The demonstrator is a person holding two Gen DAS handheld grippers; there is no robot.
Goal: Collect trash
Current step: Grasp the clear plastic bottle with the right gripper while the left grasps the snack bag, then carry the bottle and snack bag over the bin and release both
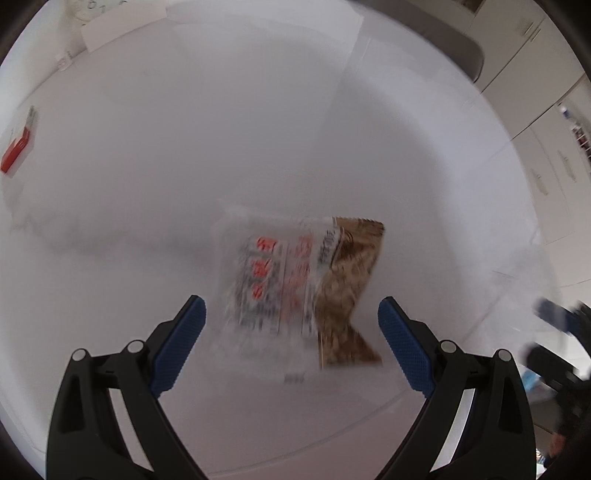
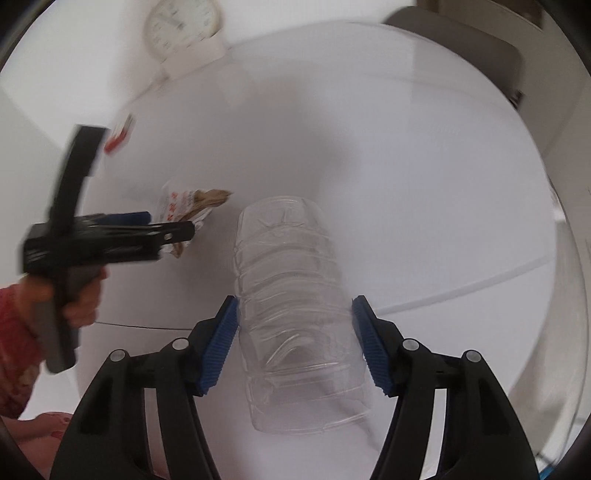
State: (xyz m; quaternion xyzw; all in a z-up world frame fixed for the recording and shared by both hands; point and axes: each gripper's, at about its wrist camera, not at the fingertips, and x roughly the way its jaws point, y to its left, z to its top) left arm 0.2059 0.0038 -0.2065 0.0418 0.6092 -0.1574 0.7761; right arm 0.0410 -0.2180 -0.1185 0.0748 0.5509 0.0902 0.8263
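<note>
A crumpled snack wrapper (image 1: 295, 280), clear plastic with red print and a brown end, lies on the white table (image 1: 221, 129). My left gripper (image 1: 291, 332) is open with its blue pads either side of the wrapper's near end, not touching it. In the right wrist view the wrapper (image 2: 192, 206) lies just past the left gripper (image 2: 162, 225). A clear empty plastic bottle (image 2: 295, 306) lies on its side between the blue pads of my right gripper (image 2: 295, 343). The pads touch its sides.
A red and white small box (image 1: 16, 147) lies at the table's far left, also in the right wrist view (image 2: 118, 136). A white dial scale (image 2: 181, 26) stands at the back. A grey chair (image 2: 461, 48) stands beyond the table. White cabinets (image 1: 546, 147) are at right.
</note>
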